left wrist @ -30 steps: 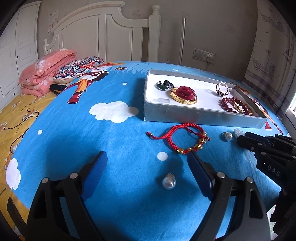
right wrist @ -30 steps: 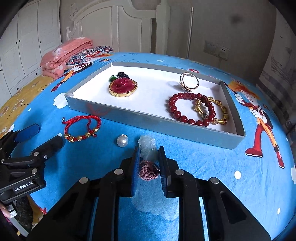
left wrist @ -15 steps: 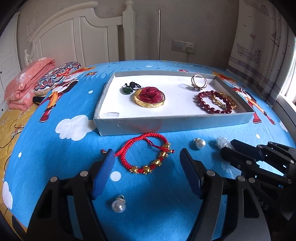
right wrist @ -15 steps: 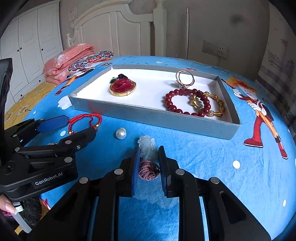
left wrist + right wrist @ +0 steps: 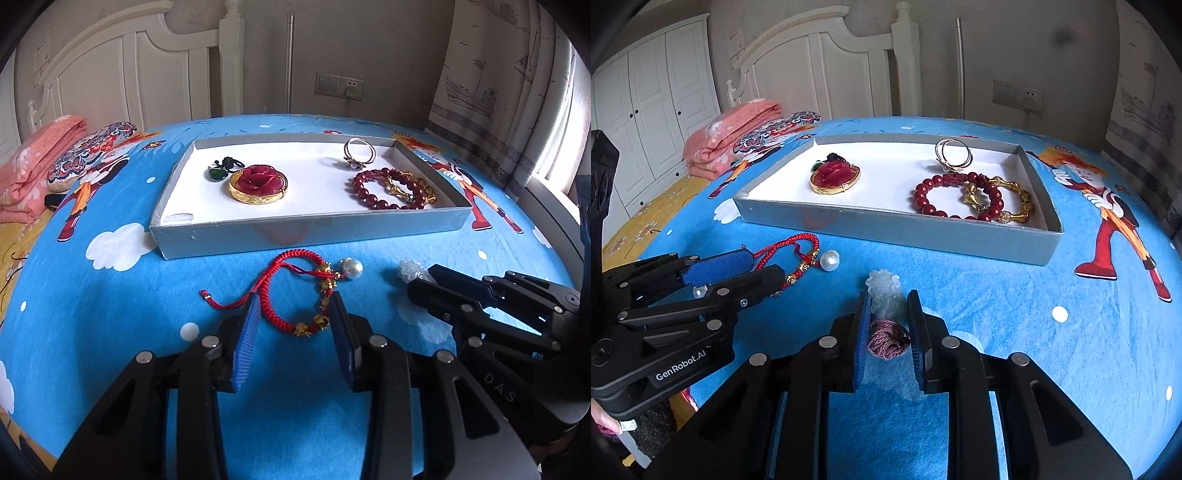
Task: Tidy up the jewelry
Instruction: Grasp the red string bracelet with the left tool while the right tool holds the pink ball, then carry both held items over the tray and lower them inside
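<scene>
On the blue bedsheet near the grey tray, the left gripper has been closing, jaws flanking the red cord bracelet; the right gripper pinches a pale pendant.

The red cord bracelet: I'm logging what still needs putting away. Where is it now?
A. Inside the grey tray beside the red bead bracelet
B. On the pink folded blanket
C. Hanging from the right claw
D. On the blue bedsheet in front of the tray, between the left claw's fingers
D: the red cord bracelet lies on the blue bedsheet before the grey tray, with the left claw straddling it.
</scene>
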The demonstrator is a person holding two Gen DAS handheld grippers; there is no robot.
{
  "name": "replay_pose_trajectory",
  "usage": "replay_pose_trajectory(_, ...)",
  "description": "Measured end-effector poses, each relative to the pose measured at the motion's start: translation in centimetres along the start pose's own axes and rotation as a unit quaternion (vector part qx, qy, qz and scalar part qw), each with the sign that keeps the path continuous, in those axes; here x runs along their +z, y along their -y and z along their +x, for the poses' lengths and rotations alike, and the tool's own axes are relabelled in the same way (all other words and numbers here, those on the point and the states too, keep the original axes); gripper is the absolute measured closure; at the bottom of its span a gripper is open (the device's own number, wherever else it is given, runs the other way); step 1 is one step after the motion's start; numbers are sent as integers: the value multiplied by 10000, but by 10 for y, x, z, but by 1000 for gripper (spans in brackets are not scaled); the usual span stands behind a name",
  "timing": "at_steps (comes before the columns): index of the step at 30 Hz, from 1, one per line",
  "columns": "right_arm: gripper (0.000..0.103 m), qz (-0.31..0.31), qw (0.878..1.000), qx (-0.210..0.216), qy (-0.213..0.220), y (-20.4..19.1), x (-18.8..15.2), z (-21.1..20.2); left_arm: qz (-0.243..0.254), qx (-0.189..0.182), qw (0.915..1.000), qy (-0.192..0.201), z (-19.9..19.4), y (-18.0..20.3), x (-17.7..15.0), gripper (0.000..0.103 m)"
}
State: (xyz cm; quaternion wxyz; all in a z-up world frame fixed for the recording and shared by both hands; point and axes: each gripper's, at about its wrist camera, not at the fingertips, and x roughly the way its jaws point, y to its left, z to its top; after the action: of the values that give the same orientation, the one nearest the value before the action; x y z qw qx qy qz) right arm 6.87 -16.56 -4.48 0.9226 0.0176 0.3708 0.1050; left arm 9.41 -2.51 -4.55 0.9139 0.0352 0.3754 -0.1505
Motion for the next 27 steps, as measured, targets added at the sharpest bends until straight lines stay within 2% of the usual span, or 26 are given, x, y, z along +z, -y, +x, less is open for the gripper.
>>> replay_pose_trajectory(2,82,28,10000,46,17,2,-1,-1,59,-35,9999,75,-3,4,2,60)
replay_pose_trajectory(5,82,48,10000,66,41,3,-2,-1,379,49,9991,170,-5,18,4,60)
replay_pose_trajectory(7,82,64,9999,82,53,3,-2,-1,531,142,9984,141,0,26,5,67)
replay_pose_trajectory(10,82,73,9999,116,64,5,-2,-2,439,46,9990,-64,14,22,4,69)
replay_pose_trajectory(12,82,82,9998,136,78,6,-3,-2,507,111,9986,20,14,23,2,70)
replay_pose_trajectory(18,82,61,9998,111,135,4,-5,-3,716,138,9973,107,8,33,-7,86)
replay_pose_trajectory(19,82,44,9998,102,148,3,-5,-3,735,125,9971,120,7,34,-8,92)
replay_pose_trajectory(22,82,6,9998,101,190,2,-8,-5,755,156,9969,164,4,36,-11,93)
replay_pose_trajectory(27,82,-93,9995,174,234,1,-16,-12,504,23,9986,179,-7,29,-22,93)
